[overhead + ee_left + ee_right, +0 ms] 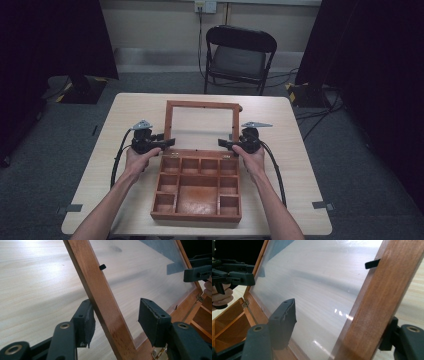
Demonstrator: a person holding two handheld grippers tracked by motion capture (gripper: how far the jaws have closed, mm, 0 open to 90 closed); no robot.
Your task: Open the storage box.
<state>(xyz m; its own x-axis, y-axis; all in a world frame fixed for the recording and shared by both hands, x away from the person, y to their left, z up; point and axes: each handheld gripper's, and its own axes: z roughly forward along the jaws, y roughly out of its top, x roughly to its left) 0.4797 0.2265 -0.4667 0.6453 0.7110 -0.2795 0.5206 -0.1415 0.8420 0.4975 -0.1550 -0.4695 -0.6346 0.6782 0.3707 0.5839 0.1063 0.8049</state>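
wooden box point(196, 192) sits on the near middle of the pale table point(100, 165), divided into small compartments around one larger tray space. its lid point(202, 125) is swung up and back, standing roughly upright at the far edge of the box; a wooden frame around a clear pane, table grain showing through it.

left gripper point(167, 143) at the left side rail of the lid, low down near the hinge line, held in the person's left hand point(137, 159). in the left gripper view the rail point(100, 302) runs up between the two black pads point(87, 325); the left pad lies close against the wood, possibly just touching, while the right pad stands clearly off it with pane visible in the gap. fingers spread, not pinching.

right gripper point(226, 144) mirrors it at the right side rail, in the right hand point(252, 159). in the right gripper view the rail point(377, 307) passes between the pads; the inner pad point(283, 322) stands well clear over the pane, the outer one is mostly hidden behind the wood, so contact there cannot be told. jaws parted, no squeeze seen.

small black clip point(102, 266) on the inside of the left rail; a like one point(372, 264) on the right rail. brass hinge point(157, 353) at the lid's lower corner. folding chair point(239, 57) beyond the far edge of the table.
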